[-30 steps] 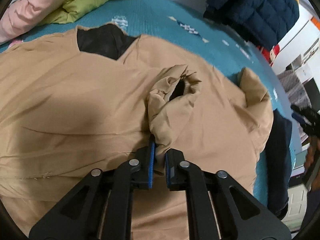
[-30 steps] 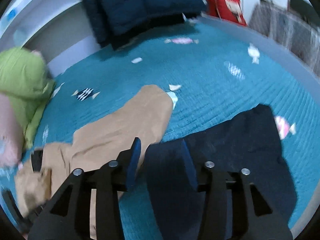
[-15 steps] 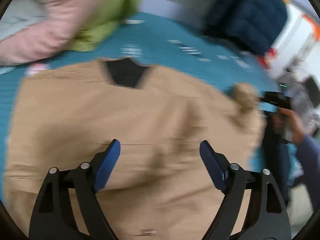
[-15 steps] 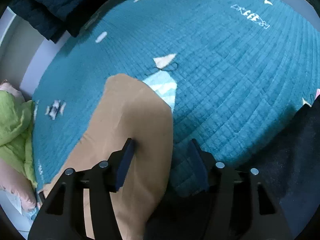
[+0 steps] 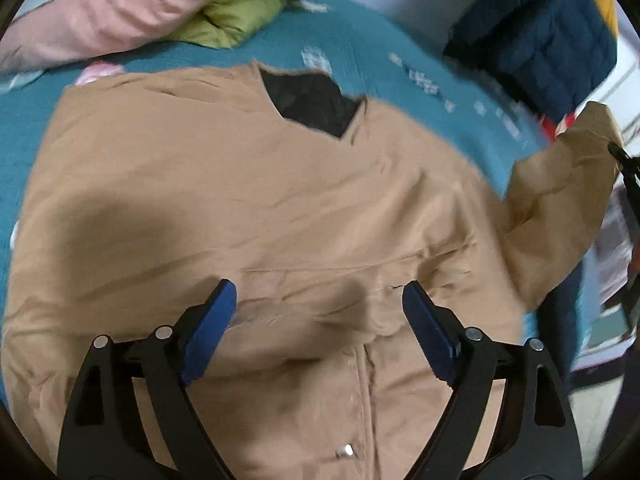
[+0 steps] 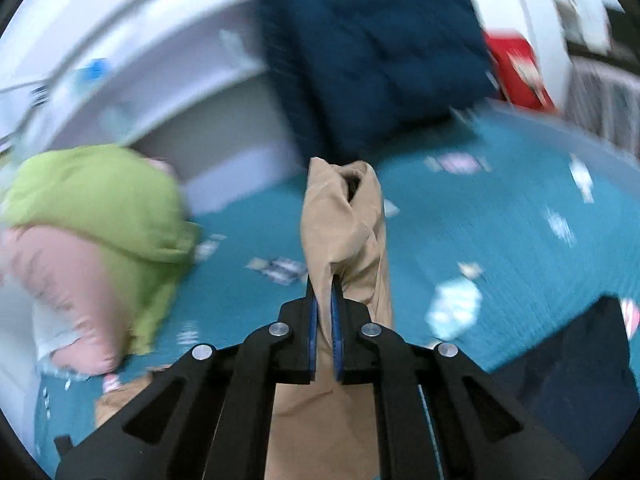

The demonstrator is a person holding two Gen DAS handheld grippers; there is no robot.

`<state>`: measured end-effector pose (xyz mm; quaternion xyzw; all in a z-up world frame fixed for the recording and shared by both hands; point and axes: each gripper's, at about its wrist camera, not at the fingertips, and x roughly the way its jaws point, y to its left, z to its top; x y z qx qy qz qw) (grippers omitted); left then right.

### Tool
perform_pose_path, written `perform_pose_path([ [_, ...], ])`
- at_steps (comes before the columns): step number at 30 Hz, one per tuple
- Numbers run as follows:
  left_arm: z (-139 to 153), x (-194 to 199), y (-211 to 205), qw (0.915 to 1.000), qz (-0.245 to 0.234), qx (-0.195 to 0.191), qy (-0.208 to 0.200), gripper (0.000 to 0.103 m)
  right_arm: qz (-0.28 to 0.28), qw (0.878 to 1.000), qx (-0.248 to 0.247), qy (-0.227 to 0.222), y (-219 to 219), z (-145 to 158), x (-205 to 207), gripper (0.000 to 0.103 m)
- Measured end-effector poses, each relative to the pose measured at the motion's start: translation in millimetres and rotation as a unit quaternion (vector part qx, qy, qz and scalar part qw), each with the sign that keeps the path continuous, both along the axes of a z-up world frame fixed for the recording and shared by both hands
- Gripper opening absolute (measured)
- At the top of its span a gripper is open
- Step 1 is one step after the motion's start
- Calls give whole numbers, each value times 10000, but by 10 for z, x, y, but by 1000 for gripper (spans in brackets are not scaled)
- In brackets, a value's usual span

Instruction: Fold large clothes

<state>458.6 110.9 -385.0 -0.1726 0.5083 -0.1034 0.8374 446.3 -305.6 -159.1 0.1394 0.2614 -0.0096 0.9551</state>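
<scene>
A: Left wrist view. Tan cotton jacket with black lining [image 5: 248, 200] lies spread mid-frame on the teal quilted bed cover [image 5: 360, 60]. Left claw [image 5: 316, 320] has just opened wide; nothing between the pads.

B: Right wrist view. Right claw [image 6: 324, 320] has just closed, pinching the jacket's tan sleeve [image 6: 344, 224], raised at centre. Step: sleeve fold. Next, probably carry it across the body. Green and pink bedding [image 6: 92, 216] left, navy quilted coat [image 6: 368, 48] top.

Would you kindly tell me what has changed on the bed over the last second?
The left tool let go of one sleeve cuff of the tan jacket, its jaws opening wide. The right tool closed on the other tan sleeve and lifted it. The jacket body stayed flat on the teal bedspread.
</scene>
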Motion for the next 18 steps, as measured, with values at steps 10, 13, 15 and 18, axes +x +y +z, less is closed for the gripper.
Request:
perform_pose_path([
  [10,342,-421,946,9966,764,259,-145,86,1817,9811,-661,-50,2270,-100,-505,6],
  [13,334,-547,1265,9944,1019,272,-53,86,2149,9699,-1118,237,2915,-505,-534,6],
  [15,313,-617,1420,9936,1095,260,-10,86,2344,9642,-1075,619,3174,-805,-489,6],
  [18,285,-694,1584,9927,1161,310,36,86,2491,9565,-1024,1124,3478,-1245,-443,7],
])
